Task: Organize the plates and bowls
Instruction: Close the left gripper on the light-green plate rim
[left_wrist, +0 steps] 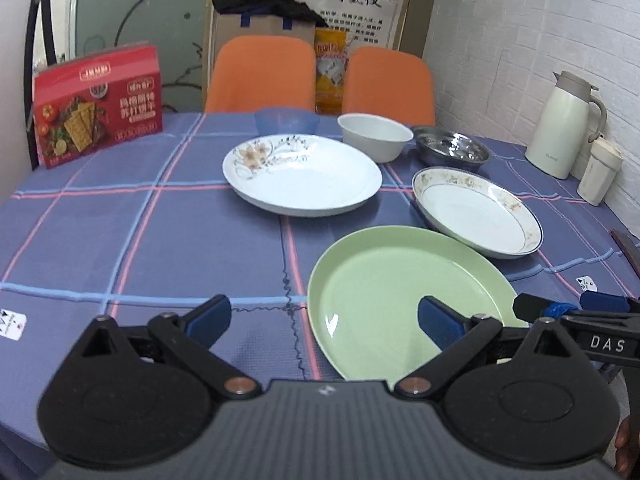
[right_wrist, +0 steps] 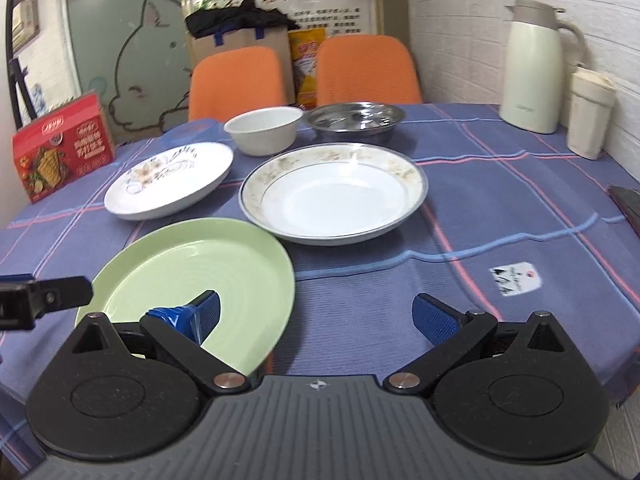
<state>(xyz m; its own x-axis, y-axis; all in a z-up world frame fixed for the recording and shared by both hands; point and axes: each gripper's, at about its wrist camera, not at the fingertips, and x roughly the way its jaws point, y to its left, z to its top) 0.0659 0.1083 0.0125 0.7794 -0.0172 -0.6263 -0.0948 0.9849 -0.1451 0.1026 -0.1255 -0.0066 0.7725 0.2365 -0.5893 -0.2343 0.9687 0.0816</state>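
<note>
Both grippers spread, pinching nothing. Green plate (right_wrist: 192, 280) lies on the desk (right_wrist: 480, 220) under the right gripper (right_wrist: 316, 318), its left finger over it; rim contact seemingly none. Left gripper (left_wrist: 324, 320) hovers beside. Slide one finger under the near rim, then close.

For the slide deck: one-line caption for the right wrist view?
Open right gripper hovers beside green plate; floral plates, bowls beyond.

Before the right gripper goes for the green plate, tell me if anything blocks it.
Nothing visible does. The green plate lies directly ahead of the open right gripper, only bare tablecloth beside it. The open left gripper hovers at its other edge.
</note>
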